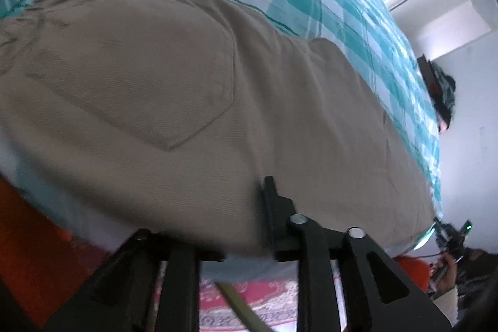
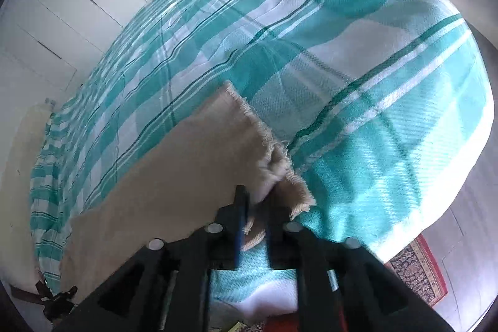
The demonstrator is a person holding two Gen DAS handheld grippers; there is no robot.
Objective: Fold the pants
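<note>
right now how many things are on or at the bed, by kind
pants: 1, khaki, lying on the bed
plaid bedspread: 1, teal and white
tools: 2, the left tool at the pants' near edge, the right tool at the frayed leg hems
total: 4

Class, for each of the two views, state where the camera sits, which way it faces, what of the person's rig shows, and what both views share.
Left wrist: sits on the left tool, low at the bed's edge, facing across the khaki pants; only its black fingers show.
Right wrist: sits on the right tool, facing the pants' frayed hem, which lies between its fingers.
Shared: the pants and the teal plaid bedspread.
</note>
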